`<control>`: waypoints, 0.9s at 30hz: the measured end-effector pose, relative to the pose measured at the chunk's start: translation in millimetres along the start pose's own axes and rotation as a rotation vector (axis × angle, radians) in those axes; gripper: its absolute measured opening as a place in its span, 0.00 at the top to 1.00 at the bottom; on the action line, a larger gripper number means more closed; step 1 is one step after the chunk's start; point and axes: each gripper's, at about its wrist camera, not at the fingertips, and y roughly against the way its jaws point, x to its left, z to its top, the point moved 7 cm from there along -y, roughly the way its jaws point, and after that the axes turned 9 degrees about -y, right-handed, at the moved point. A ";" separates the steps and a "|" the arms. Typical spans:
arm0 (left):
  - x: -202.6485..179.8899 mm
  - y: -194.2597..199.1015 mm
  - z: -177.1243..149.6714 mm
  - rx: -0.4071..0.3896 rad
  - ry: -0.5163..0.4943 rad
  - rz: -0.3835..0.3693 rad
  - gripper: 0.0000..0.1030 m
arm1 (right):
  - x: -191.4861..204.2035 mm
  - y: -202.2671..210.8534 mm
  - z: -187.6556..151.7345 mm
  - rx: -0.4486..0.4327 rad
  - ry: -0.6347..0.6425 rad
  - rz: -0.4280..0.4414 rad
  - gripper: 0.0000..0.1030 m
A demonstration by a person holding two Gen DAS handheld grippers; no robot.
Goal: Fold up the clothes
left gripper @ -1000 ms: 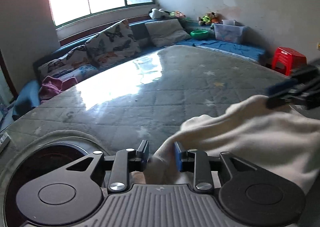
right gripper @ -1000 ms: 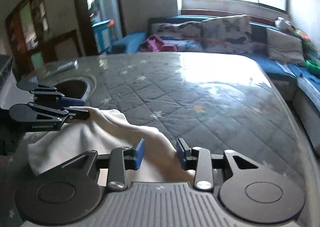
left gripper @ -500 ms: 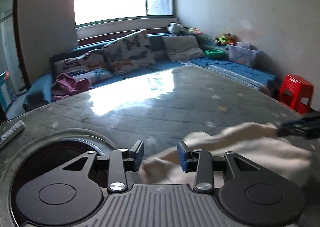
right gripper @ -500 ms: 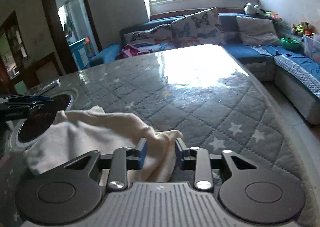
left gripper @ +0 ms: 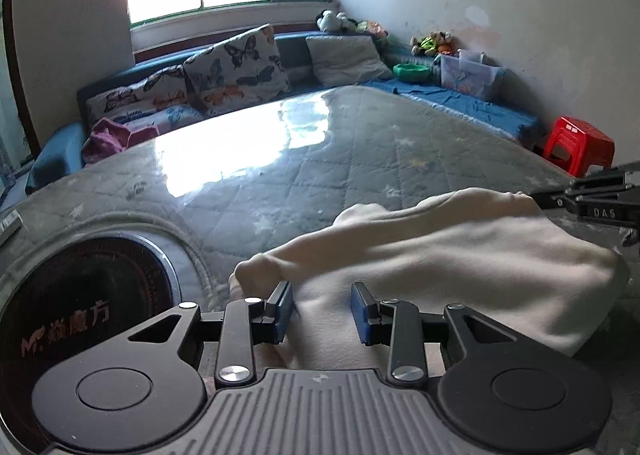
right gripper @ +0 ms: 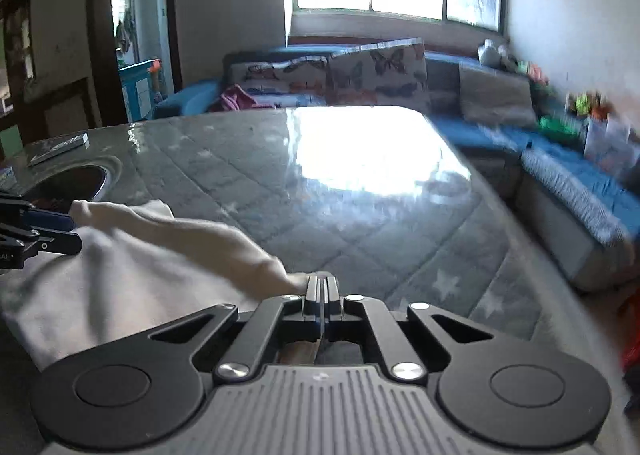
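Note:
A cream garment point(left gripper: 440, 267) lies bunched on the grey quilted table top point(left gripper: 320, 175). My left gripper point(left gripper: 321, 311) is open at the garment's near-left end, and cloth lies between its blue pads point(left gripper: 280, 311). In the right wrist view the same garment point(right gripper: 132, 271) stretches left from my right gripper point(right gripper: 322, 289), which is shut on its corner. The right gripper point(left gripper: 588, 201) also shows at the garment's far right edge in the left wrist view. At the left border of the right wrist view, the left gripper point(right gripper: 40, 233) is at the garment's other end.
A round black cooktop point(left gripper: 80, 295) is set into the table at the left, with a remote point(right gripper: 60, 145) beyond it. A blue sofa with butterfly cushions point(left gripper: 236, 71) runs along the far side. A red stool point(left gripper: 580, 143) stands off the table's right edge.
My right gripper has gone from open to shut on the garment's corner. The left gripper stays open over the cloth. Both cameras have shifted slightly and the garment lies more spread out.

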 end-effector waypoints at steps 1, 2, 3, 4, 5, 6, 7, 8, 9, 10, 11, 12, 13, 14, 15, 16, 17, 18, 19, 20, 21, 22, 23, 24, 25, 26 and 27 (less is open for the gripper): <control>1.2 -1.4 -0.5 0.004 0.003 0.001 0.66 | 0.1 1.7 0.7 -0.004 -0.008 0.003 0.99; 2.1 -2.3 -0.7 0.007 0.006 0.001 0.66 | 0.1 3.4 1.4 -0.008 -0.016 0.006 0.97; 1.9 -0.8 1.6 0.001 0.004 -0.001 0.66 | 0.2 5.1 2.1 -0.012 -0.024 0.009 0.95; 1.5 0.7 4.0 -0.005 0.003 -0.004 0.66 | 0.9 7.2 3.0 -0.017 -0.029 0.016 0.95; 0.2 1.2 7.3 -0.013 0.000 -0.009 0.68 | 3.2 10.3 4.3 -0.025 -0.026 0.031 0.94; -1.8 0.0 11.1 -0.019 -0.004 -0.016 0.69 | 5.5 13.1 5.3 -0.032 -0.020 0.046 0.93; -3.9 -1.1 14.8 -0.025 -0.008 -0.023 0.71 | 8.3 14.8 5.7 -0.037 -0.013 0.062 0.93; -6.0 -2.6 18.5 -0.030 -0.012 -0.031 0.71 | 12.0 13.7 5.0 -0.034 -0.004 0.080 0.93; -8.7 -5.6 22.1 -0.032 -0.016 -0.039 0.72 | 15.7 11.8 4.0 -0.030 0.007 0.092 0.93; -11.3 -8.8 25.5 -0.033 -0.020 -0.047 0.74 | 19.1 7.8 2.4 -0.022 0.022 0.092 0.93; -13.1 -12.8 27.5 -0.030 -0.024 -0.051 0.75 | 21.6 4.4 1.3 -0.013 0.032 0.092 0.93; -14.7 -17.0 29.4 -0.026 -0.028 -0.053 0.75 | 21.7 2.3 1.7 -0.005 0.030 0.087 0.93; -15.3 -22.3 30.7 -0.019 -0.028 -0.052 0.78 | 21.7 0.3 2.0 0.003 0.029 0.083 0.93; -14.8 -26.3 31.0 -0.010 -0.024 -0.049 0.79 | 21.8 -1.7 2.4 0.011 0.028 0.079 0.93; -13.3 -29.8 30.9 -0.002 -0.016 -0.048 0.79 | 21.9 -3.7 2.7 0.018 0.026 0.075 0.93; -12.0 -32.9 30.8 0.005 -0.008 -0.048 0.79 | 22.9 -4.2 4.2 0.020 0.028 0.072 0.93; -11.7 -33.7 31.2 0.005 -0.004 -0.053 0.79 | 26.8 -1.5 8.4 0.009 0.036 0.077 0.93; -11.5 -34.6 31.6 0.004 -0.001 -0.058 0.79 | 32.4 -0.9 12.1 0.004 0.047 0.089 0.93; -11.5 -35.4 32.0 0.003 0.002 -0.062 0.79 | 37.9 -0.2 15.7 0.000 0.057 0.101 0.92; -12.8 -35.9 32.9 0.001 -0.002 -0.064 0.79 | 43.4 0.5 19.4 -0.005 0.068 0.113 0.92; -14.1 -36.7 33.6 0.000 -0.006 -0.066 0.78 | 49.2 -0.3 22.5 -0.007 0.079 0.124 0.91; -14.9 -38.7 33.9 0.003 -0.007 -0.068 0.78 | 55.6 -4.9 24.2 -0.002 0.089 0.136 0.91; -15.6 -40.8 34.0 0.007 -0.008 -0.069 0.78 | 62.0 -9.4 25.9 0.003 0.100 0.148 0.90; -15.9 -43.7 33.5 0.014 -0.006 -0.068 0.78 | 67.9 -14.4 27.0 0.010 0.109 0.159 0.90; -16.0 -46.6 32.9 0.021 -0.004 -0.067 0.78 | 72.5 -20.2 26.7 0.023 0.116 0.165 0.90; -15.4 -49.3 32.3 0.027 -0.001 -0.067 0.78 | 77.5 -26.9 25.8 0.039 0.125 0.168 0.90; -15.0 -51.7 32.2 0.029 0.000 -0.067 0.77 | 82.2 -35.0 24.0 0.060 0.138 0.161 0.90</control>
